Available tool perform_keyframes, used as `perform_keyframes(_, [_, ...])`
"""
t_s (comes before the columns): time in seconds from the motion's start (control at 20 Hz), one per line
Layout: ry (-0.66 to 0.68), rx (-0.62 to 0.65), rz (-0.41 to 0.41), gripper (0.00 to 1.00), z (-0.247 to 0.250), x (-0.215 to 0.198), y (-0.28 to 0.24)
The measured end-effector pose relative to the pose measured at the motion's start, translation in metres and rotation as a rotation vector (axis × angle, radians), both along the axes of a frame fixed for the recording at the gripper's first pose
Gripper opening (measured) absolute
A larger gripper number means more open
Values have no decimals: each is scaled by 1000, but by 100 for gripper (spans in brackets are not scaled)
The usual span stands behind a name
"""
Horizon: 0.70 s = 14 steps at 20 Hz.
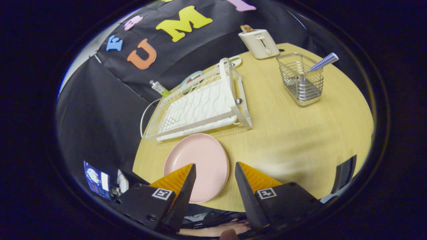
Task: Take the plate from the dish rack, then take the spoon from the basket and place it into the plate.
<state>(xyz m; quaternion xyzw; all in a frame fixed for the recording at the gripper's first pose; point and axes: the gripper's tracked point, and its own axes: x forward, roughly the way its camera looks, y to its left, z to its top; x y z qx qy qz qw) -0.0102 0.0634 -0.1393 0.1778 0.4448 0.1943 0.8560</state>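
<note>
Plate (200, 160) is lying flat on the table (293, 133) near its front edge, just in front of the dish rack (200, 103). Spoon (323, 62) is standing in the wire basket (302, 80) toward the far edge, beside a toaster (259, 42). Gripper (215, 170) is hovering over the plate, fingers spread apart, grasping nothing.
</note>
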Motion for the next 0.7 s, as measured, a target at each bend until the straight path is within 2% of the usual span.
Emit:
perform_keyframes(0.1, [-107, -40, -14, 80, 13, 1, -15])
perform_keyframes(0.2, [-234, -111, -60, 84, 22, 7, -42])
perform_keyframes(0.45, [-504, -266, -231, 90, 47, 18, -113])
perform_keyframes(0.7, [-664, -289, -339, 90, 63, 34, -161])
